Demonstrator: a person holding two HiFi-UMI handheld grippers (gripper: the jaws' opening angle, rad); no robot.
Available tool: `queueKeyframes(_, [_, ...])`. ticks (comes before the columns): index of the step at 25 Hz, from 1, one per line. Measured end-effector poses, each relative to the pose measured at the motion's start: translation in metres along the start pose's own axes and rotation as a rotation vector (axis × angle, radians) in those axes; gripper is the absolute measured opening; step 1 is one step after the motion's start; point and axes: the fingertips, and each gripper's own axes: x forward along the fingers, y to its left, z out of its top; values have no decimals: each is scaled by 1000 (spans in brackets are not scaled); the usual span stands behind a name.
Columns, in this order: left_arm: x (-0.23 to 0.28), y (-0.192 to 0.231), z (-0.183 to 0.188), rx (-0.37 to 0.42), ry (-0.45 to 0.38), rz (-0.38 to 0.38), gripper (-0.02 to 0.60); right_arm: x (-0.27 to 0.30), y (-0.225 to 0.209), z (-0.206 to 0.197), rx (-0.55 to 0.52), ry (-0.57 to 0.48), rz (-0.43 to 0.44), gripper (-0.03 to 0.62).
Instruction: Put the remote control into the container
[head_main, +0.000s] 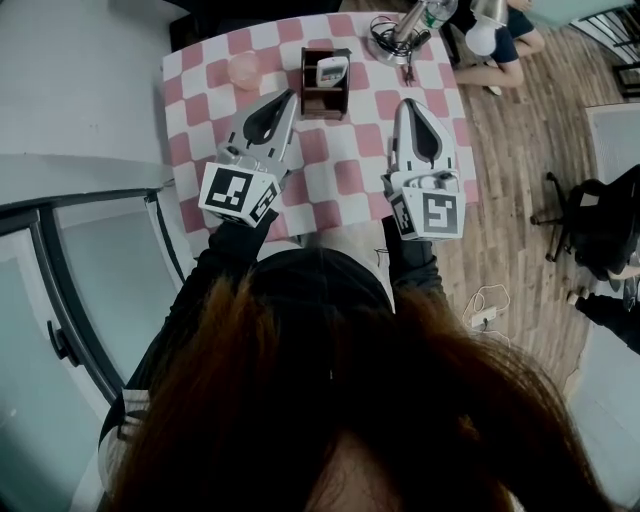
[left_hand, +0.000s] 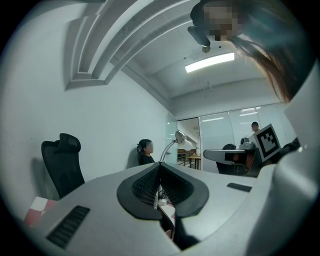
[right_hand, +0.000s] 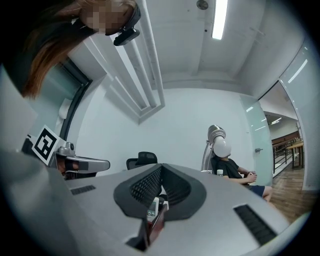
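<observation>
As remote control already stands in container, job looks done.
Head view: left gripper, right gripper hover over checked table, apart from container.
Left gripper view: jaws pressed together, nothing between.
Right gripper view: jaws pressed together, empty; remote control peeks beyond.
Tip: keep grippers away, no bumping container.

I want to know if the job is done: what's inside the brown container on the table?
A white remote control sits in the container, its upper part showing. The walls cover its lower part and the container's floor.
</observation>
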Motion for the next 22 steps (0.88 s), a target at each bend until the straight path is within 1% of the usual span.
queueKeyframes(3, [6, -5, -6, -6, 12, -17, 9, -7, -14, -7, 5, 22, -40, 18])
queueKeyframes(8, [20, -18, -19, -26, 39, -61, 9, -21, -40, -24, 13, 86, -126, 18])
queueKeyframes(14, [38, -35, -38, -52, 74, -116, 9, -39, -66, -55, 26, 168, -194, 18])
queueKeyframes(22, [56, -51, -72, -90, 142, -179, 9, -59, -87, -96, 49, 281, -268, 20])
